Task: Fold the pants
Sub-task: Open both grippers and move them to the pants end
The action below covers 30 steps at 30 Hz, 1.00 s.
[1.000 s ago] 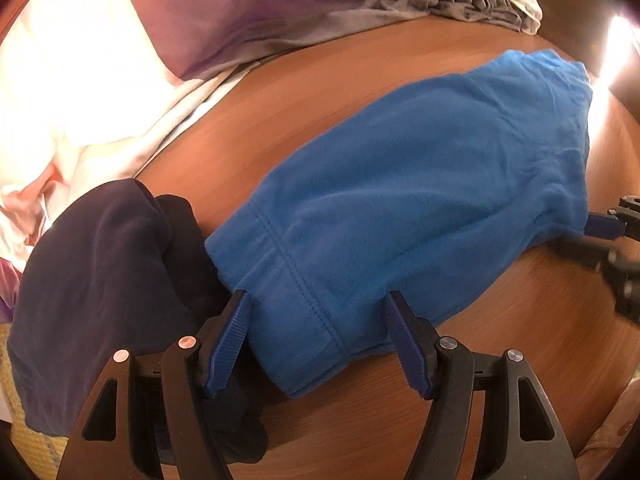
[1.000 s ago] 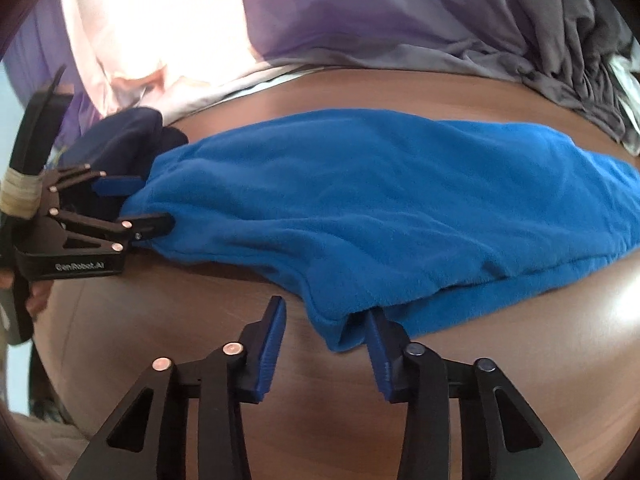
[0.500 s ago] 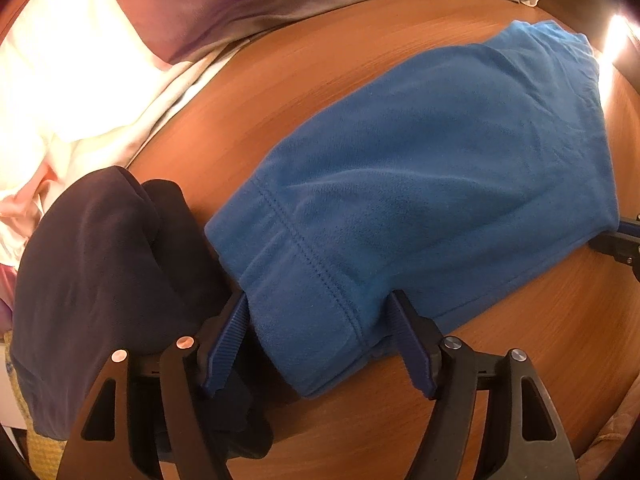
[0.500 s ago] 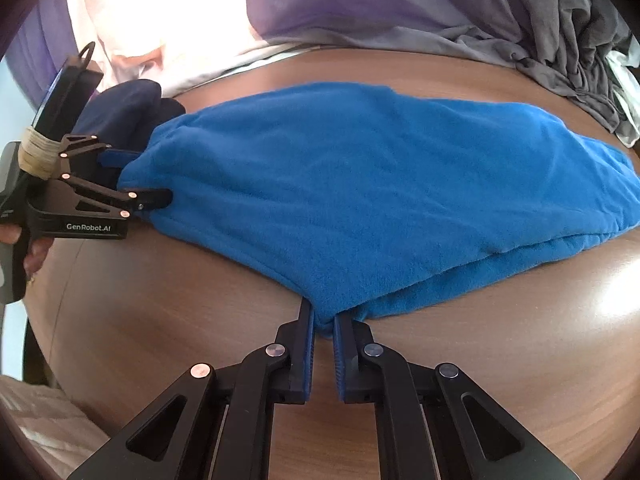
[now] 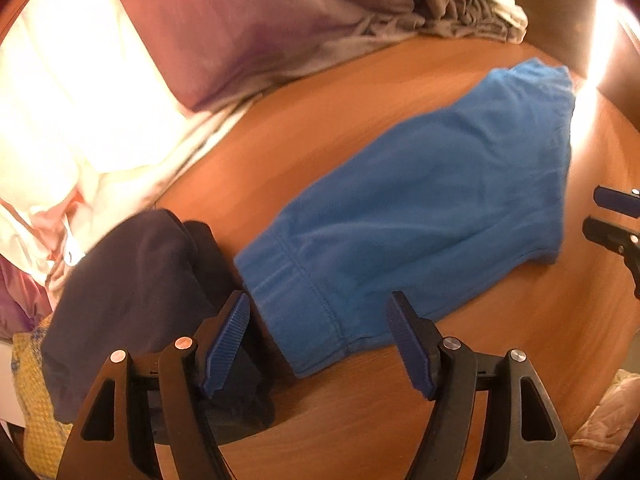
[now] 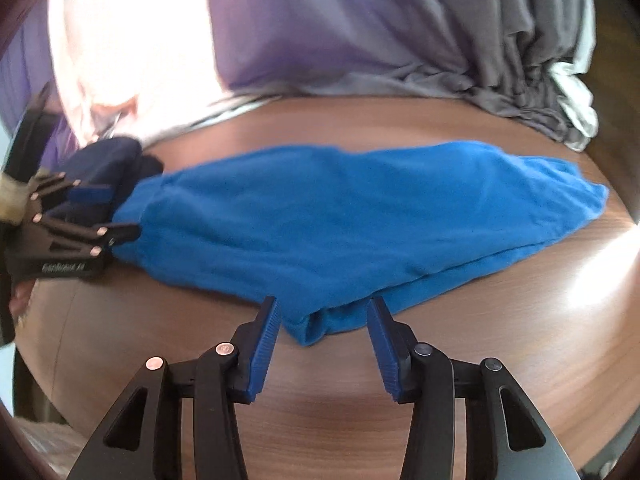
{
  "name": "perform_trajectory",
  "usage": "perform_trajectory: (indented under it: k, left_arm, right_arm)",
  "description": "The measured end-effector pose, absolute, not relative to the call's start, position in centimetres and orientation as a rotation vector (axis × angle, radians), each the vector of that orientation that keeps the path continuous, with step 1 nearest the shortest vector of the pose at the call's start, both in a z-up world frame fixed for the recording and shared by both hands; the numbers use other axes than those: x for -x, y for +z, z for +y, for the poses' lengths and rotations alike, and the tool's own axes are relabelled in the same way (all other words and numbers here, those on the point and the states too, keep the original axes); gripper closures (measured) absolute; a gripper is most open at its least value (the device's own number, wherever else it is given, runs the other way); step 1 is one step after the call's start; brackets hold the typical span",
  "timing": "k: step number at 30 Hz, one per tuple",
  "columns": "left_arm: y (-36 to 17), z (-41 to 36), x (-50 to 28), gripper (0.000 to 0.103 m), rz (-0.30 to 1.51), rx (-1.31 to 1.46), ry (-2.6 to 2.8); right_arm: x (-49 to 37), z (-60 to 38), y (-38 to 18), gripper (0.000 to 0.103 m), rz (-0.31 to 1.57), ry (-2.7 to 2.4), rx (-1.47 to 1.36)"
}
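Looking down along my right gripper, I see its jaws stand wide apart, one on each side of the nearest corner of the blue pants. Half a second ago they were pinched shut on that same corner, so I have let go (the cloth lies slack on the wood now, not lifted). My left gripper is also spread open, as it was before, its blue pads flanking the hemmed end of the pants without clamping it; that hem now sits a little farther ahead of the fingers than it did.

From the left wrist view the pants run from 6 o'clock out toward 1 o'clock across the wooden table, already doubled into one long flat shape. A dark navy garment lies bunched at 9 o'clock, touching the hem end. Farther off, at 11 and 12 o'clock, hangs purple and grey bedding.

I judge the release means this fold has been laid down and smoothed; a crosswise fold probably remains.
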<state>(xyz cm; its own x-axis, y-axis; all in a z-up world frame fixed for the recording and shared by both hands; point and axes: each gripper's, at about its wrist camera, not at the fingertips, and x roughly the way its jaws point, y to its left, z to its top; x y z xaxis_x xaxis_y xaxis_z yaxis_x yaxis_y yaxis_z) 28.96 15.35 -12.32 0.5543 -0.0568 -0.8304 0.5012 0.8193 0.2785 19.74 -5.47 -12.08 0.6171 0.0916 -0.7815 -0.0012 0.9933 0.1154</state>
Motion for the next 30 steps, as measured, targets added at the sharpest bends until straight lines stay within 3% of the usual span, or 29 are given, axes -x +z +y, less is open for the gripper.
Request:
perform_trajectory:
  k: [8, 14, 25, 30]
  left_arm:
    - [-9.1, 13.8, -26.1, 0.024, 0.848, -0.462, -0.401]
    - [-7.8, 10.6, -25.0, 0.016, 0.759, -0.466, -0.425]
    - [-5.3, 0.6, -25.1, 0.014, 0.548, -0.359, -0.598]
    - [-4.6, -5.2, -27.2, 0.013, 0.534, -0.356, -0.654]
  right_arm:
    - [-18.5, -8.7, -9.0, 0.042, 0.822, -0.036, -0.199]
    - [-17.4, -12.4, -8.0, 0.041, 0.752, -0.115, -0.214]
    - [-17.1, -22.2, -6.4, 0.04, 0.693, -0.188, -0.28]
    - [-17.7, -26.5, -5.9, 0.04, 0.646, -0.217, -0.302]
